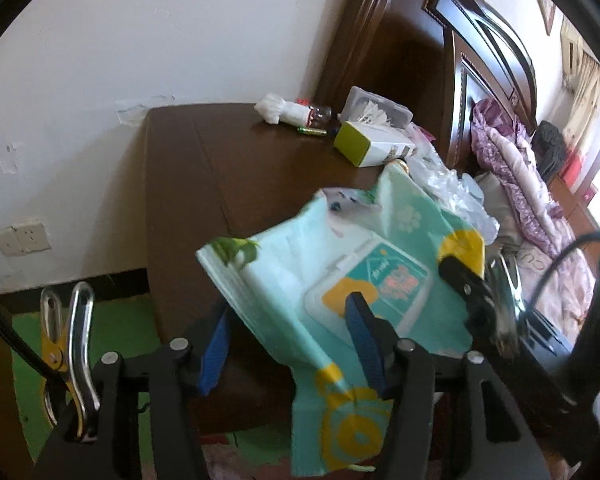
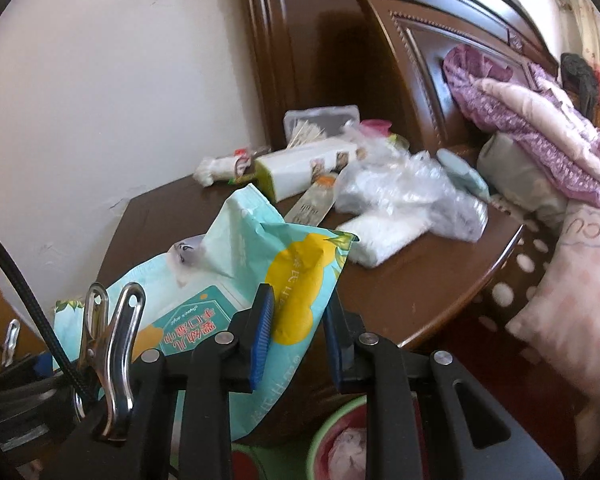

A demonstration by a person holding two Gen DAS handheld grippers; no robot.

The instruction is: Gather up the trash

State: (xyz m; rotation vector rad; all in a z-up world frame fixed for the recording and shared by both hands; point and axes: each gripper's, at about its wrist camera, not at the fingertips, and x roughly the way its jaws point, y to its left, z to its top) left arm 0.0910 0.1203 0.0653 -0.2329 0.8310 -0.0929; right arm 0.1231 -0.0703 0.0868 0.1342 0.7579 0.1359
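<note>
A floppy teal and yellow wet-wipes pack (image 1: 340, 256) (image 2: 220, 280) hangs in the air over the near edge of the brown bedside table (image 1: 204, 184). My left gripper (image 1: 288, 306) has it between its blue pads: the left pad's tip touches the pack's edge and the right pad lies on its face beside the lid. My right gripper (image 2: 298, 300) is shut on the pack's yellow corner. In the left wrist view, one black finger (image 1: 460, 280) of the right gripper shows on that corner.
On the table's far side lie a white and green box (image 1: 372, 146), a small bottle with tissue (image 1: 296, 114), a swab box (image 2: 320, 124) and crumpled clear bags (image 2: 400, 192). A green-rimmed bin (image 2: 320, 432) stands below. A bed with pink quilts (image 2: 540, 120) is at the right.
</note>
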